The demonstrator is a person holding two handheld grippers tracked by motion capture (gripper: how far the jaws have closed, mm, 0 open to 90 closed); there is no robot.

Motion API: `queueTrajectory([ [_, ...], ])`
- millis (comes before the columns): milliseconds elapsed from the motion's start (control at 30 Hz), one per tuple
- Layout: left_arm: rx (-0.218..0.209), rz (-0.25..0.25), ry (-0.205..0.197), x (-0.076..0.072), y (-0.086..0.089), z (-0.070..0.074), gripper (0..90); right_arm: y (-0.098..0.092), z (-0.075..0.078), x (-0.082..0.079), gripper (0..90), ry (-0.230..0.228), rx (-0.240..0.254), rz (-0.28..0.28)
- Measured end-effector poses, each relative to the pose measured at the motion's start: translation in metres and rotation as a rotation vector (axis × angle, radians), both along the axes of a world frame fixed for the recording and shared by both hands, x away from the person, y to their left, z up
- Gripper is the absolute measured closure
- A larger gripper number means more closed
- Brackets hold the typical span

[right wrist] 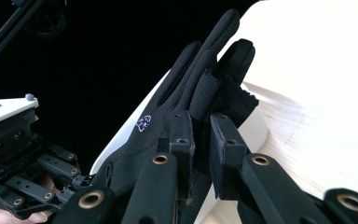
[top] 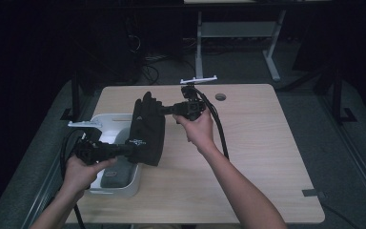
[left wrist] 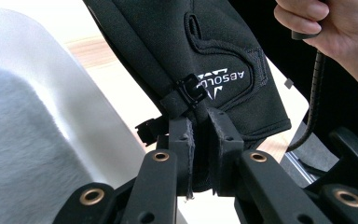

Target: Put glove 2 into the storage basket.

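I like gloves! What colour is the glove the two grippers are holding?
The glove is black with white lettering near the cuff, clearest in the left gripper view.

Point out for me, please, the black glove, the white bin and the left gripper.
black glove [top: 147, 131], high view, on its palm area.
white bin [top: 116, 191], high view, on its near wall.
left gripper [left wrist: 200, 140], left gripper view, midway between its fingertips, shut on the glove's cuff.
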State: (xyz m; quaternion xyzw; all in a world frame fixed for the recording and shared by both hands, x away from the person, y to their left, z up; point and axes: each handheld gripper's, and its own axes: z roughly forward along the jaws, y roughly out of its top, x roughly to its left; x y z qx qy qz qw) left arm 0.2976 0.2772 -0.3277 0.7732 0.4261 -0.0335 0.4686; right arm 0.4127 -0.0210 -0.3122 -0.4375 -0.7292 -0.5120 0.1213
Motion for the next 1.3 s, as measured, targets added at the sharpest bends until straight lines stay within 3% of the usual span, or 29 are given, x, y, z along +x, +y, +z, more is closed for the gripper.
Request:
queueTrajectory([
  [700, 0.005, 0.074, 0.005, -0.007, 0.042, 0.000, 81.3, 0.050, 0.004, 0.010, 80.4, -0.007, -0.016, 0.056],
  [1300, 0.004, 0.130, 0.031, -0.012, 0.074, -0.013, 81.3, 0.084, -0.014, 0.014, 80.3, 0.026, -0.003, 0.088],
])
